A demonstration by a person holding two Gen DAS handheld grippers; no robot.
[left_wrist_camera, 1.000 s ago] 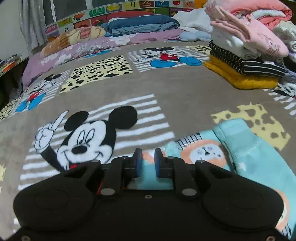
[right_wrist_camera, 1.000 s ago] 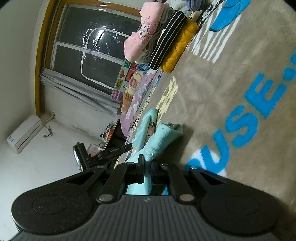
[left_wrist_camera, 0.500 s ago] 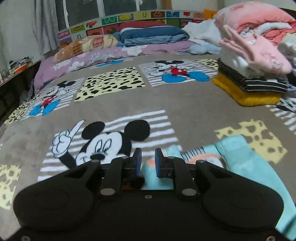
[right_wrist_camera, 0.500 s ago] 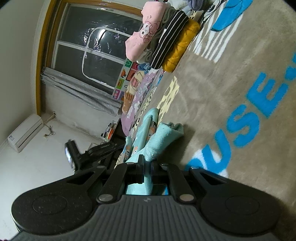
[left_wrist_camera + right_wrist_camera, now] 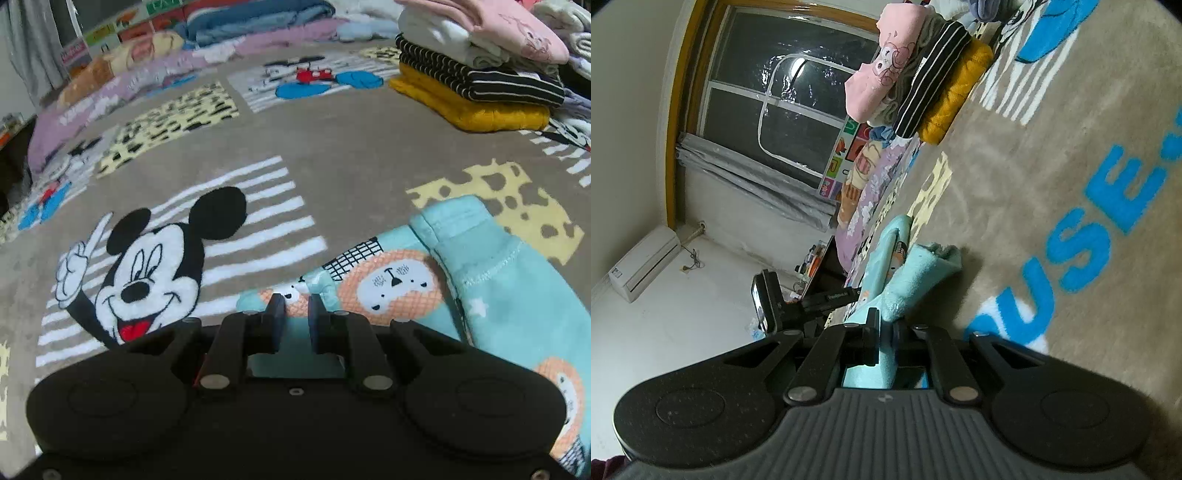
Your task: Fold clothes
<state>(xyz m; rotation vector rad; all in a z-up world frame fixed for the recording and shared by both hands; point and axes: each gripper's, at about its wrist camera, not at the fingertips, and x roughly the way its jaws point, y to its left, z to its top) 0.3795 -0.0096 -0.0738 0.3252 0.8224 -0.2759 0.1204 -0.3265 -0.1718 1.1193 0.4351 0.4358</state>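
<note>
My right gripper (image 5: pixel 884 332) clamped on the turquoise lion-print fleece garment (image 5: pixel 916 273), my left gripper (image 5: pixel 296 308) narrowly parted, empty, garment's near edge hidden beneath it.

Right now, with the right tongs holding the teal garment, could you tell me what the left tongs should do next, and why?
Probably ease the left tongs forward and close on the teal garment edge just ahead. Their jaws stand apart with nothing between them, while the right tongs already pinch a fold of it, lifted off the blanket. A second grip seems needed to carry the fold over.
</note>
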